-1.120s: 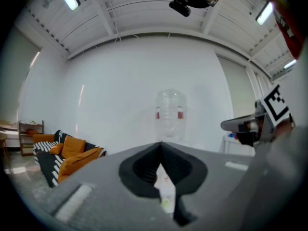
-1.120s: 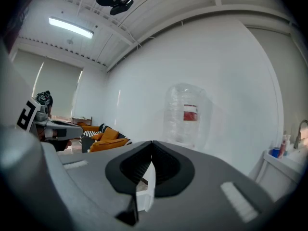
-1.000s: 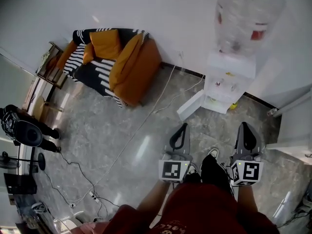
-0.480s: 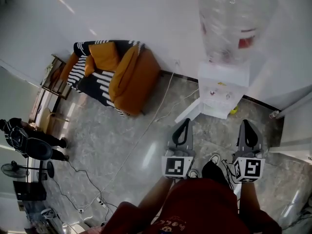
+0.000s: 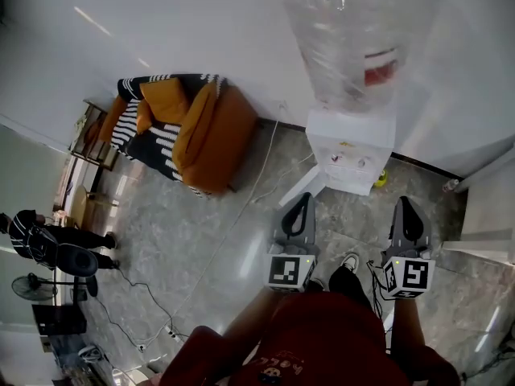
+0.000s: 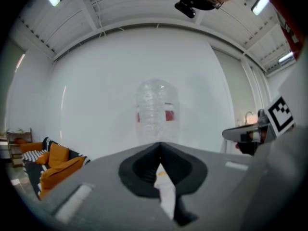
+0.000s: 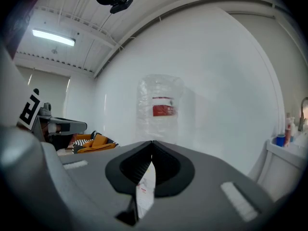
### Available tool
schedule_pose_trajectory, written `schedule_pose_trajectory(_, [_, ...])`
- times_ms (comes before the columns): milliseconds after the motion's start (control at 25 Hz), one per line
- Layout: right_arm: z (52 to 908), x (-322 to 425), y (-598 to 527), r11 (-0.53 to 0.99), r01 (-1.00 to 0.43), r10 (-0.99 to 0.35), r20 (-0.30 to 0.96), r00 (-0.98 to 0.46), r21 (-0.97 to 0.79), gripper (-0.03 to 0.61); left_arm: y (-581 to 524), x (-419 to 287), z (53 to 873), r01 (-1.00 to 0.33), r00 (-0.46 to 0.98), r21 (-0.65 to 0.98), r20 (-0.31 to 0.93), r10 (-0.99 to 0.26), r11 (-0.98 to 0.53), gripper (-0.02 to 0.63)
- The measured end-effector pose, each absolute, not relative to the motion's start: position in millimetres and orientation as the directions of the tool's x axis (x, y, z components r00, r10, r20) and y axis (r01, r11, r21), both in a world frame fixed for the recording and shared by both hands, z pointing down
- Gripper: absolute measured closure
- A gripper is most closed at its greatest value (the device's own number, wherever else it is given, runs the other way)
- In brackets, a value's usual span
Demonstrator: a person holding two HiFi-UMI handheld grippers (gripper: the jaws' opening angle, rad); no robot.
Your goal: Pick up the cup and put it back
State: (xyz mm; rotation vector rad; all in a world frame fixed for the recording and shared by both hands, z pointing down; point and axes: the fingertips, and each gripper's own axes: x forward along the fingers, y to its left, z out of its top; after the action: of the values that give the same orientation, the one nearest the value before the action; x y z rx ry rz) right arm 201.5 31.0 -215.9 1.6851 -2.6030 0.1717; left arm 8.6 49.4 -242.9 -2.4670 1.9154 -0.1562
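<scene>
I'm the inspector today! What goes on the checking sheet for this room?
Surface: grey floor; no table seen.
Job's things: nothing seen.
Clutter: small yellow thing beside dispenser.
Grippers: left gripper shut, empty; right gripper shut, empty.
Cables: white cable across floor.
Surroundings: dispenser with bottle by white wall, orange sofa, person far left.

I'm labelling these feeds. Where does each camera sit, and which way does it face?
Head view: on the head, facing down at floor; shows left gripper, right gripper, red shirt.
Left gripper view: on that gripper, level past shut jaws toward water bottle.
Right gripper view: likewise, jaws shut.
Shared: all show bottle, orange sofa.
</scene>
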Motion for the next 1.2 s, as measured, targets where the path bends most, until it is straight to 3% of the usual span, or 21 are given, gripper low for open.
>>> schedule_pose_trajectory(440, [-212.5,201.1,14.6,0.39,-0.92,-0.915,0.091,-0.392,-0.039,0.577,22.2,17.6,-240.5,-0.954,0.29,-0.064,0.051,-0.956,-0.293,0.614])
schedule_pose_trajectory(1200, [-210.1,96.9,27.7,0.286,-0.958,-0.949,0.144,-0.281,0.02,0.577,10.7,-88.2,-232.8,-0.926,0.375,-0.025,0.05,-0.926,-0.376,0.614])
